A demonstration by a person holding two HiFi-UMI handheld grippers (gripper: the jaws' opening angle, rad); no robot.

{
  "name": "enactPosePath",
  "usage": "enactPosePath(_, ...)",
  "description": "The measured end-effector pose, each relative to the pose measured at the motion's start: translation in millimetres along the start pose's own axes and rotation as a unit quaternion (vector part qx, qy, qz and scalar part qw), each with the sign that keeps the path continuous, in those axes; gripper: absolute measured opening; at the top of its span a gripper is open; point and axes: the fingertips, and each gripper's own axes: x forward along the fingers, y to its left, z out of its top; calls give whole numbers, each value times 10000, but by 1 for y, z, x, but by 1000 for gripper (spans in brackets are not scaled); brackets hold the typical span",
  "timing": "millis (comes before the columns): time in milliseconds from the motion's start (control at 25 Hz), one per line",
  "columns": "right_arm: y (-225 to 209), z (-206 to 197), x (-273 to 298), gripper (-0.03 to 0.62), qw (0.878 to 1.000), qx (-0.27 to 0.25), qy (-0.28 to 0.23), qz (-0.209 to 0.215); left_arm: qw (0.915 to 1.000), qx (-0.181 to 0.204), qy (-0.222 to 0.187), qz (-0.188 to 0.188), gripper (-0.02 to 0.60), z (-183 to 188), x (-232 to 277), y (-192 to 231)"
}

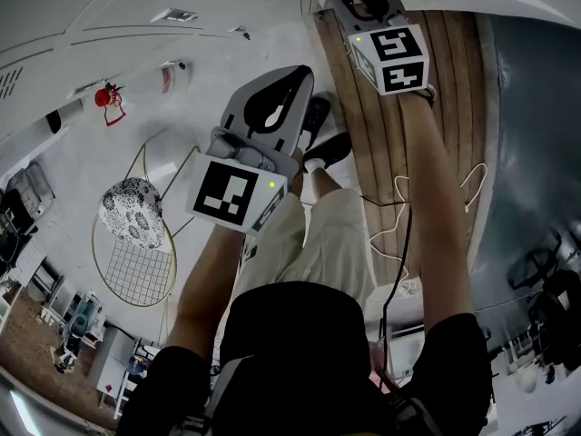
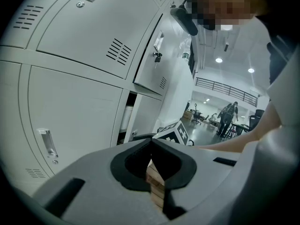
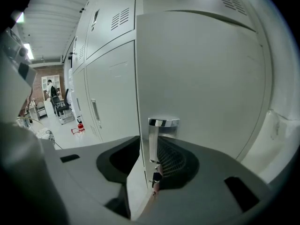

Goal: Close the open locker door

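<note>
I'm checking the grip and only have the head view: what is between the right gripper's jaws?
Observer: The open locker door's edge. The right gripper looks closed on it.
Operator: Where along the edge?
Observer: Right at the chrome handle.
Operator: Is anything hanging there?
Observer: A key dangles below the handle.
Operator: And the left gripper?
Observer: The left gripper is shut, holding nothing.

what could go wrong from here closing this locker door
The jaws of the right gripper straddle the edge of the locker door right at the chrome handle, with the key hanging between them: squeezing or swinging could bend or snag the key. The hold is only on a thin edge, so the door may slip free mid-swing.
</note>
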Motion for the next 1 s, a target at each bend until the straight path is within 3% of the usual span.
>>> enactPosePath(1000,-9,19,34,107,9999,-106,-58,-3,9998,-40,-24,187,18,9,6,20)
